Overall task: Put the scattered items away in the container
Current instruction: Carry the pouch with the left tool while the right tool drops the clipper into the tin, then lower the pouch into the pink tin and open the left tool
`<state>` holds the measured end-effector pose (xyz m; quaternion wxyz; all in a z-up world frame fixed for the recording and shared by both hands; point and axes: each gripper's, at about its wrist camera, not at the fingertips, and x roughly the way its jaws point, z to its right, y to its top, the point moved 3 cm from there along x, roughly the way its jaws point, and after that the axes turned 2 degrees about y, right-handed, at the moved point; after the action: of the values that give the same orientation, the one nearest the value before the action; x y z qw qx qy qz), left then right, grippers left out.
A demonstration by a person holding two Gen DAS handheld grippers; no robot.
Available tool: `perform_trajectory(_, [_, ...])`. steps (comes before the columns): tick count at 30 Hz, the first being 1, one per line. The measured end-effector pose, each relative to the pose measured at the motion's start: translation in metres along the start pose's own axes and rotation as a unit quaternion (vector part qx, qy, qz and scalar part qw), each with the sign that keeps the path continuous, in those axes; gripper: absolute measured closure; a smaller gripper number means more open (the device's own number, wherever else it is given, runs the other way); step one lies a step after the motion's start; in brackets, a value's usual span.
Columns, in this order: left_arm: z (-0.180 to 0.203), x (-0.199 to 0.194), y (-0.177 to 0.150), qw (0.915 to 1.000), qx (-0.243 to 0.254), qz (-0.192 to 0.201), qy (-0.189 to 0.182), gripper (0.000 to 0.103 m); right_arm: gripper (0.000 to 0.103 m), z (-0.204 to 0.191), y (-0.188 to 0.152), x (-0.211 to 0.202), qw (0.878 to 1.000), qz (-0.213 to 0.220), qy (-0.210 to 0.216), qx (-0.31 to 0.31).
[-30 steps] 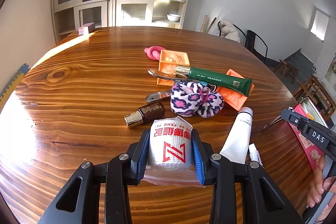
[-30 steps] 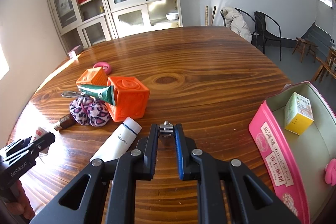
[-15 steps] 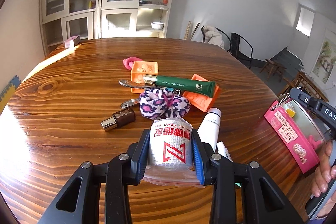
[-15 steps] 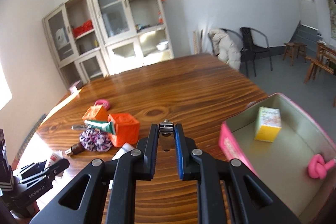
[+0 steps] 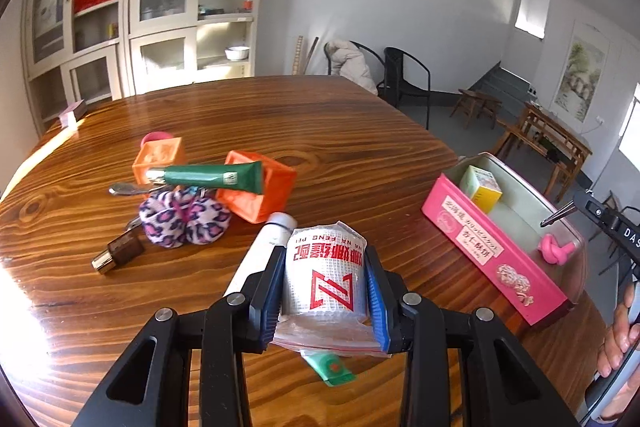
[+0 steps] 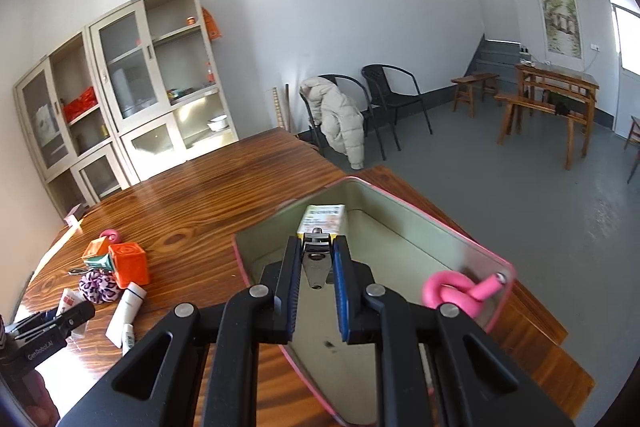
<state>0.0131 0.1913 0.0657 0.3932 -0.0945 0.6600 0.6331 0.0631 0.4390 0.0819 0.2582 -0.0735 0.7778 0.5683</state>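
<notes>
My left gripper [image 5: 325, 267] is shut on a white bandage roll [image 5: 326, 283] with red print, wrapped in a clear bag and held above the wooden table [image 5: 360, 147]. To its right stands the pink tin [image 5: 492, 251], open, with a yellow box [image 5: 480, 187] and a pink knotted toy [image 5: 554, 251] inside. In the right wrist view my right gripper [image 6: 317, 247] is shut on a small metal nail clipper [image 6: 317, 263] and hangs over the pink tin [image 6: 400, 195], near the yellow box [image 6: 324, 217].
Left of the tin lie a green tube [image 5: 208, 177] across two orange cubes [image 5: 260, 191], a leopard scrunchie [image 5: 184, 219], a brown bottle [image 5: 118, 255], a white tube [image 5: 260, 251] and a spoon [image 5: 128, 189]. A hand [image 5: 616, 339] grips the right tool.
Both grippers have swung right and risen a little. The right one carried the clipper over the tin; the left brought the bandage roll closer to the tin. Neither grip changed.
</notes>
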Motion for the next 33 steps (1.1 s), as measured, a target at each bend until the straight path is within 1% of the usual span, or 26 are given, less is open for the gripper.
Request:
perform_trajectory(5, [0.039, 0.003, 0.011, 0.9994, 0.029, 0.003, -0.019, 0.064, 0.085, 0.022, -0.007, 0.004, 0.999, -0.02, -0.005, 0.026])
perform_trajectory(7, [0.052, 0.005, 0.013, 0.999, 0.039, 0.004, -0.023, 0.064, 0.078, 0.029, -0.007, 0.002, 0.999, -0.014, -0.003, 0.036])
perform_trajectory(9, [0.063, 0.007, 0.016, 0.9986, 0.046, 0.003, -0.027, 0.064, 0.059, 0.036, -0.007, -0.002, 0.999, 0.001, -0.012, 0.042])
perform_trajectory(11, [0.073, 0.01, 0.018, 0.9981, 0.053, 0.003, -0.031, 0.064, 0.054, 0.042, -0.008, -0.006, 0.999, 0.012, -0.021, 0.048])
perform_trajectory(15, [0.092, 0.015, 0.025, 0.997, 0.065, 0.002, -0.043, 0.064, 0.054, 0.053, -0.009, -0.003, 0.997, 0.023, -0.04, 0.064])
perform_trajectory(18, [0.106, 0.021, 0.032, 0.9958, 0.073, 0.002, -0.054, 0.064, 0.053, 0.061, -0.012, 0.003, 0.995, 0.023, -0.058, 0.079])
perform_trajectory(23, [0.13, 0.034, 0.041, 0.9937, 0.09, 0.001, -0.067, 0.064, 0.051, 0.064, -0.018, 0.011, 0.993, 0.032, -0.089, 0.077])
perform_trajectory(29, [0.154, 0.051, 0.052, 0.9914, 0.095, -0.005, -0.09, 0.064, 0.051, 0.067, -0.016, -0.004, 0.986, 0.083, -0.124, 0.079])
perform_trajectory(32, [0.164, 0.061, 0.055, 0.9899, 0.092, -0.016, -0.106, 0.064, 0.044, 0.069, -0.013, -0.011, 0.981, 0.107, -0.142, 0.081])
perform_trajectory(33, [0.166, 0.065, 0.056, 0.9892, 0.089, -0.023, -0.114, 0.064, 0.043, 0.071, -0.012, -0.012, 0.979, 0.112, -0.147, 0.082])
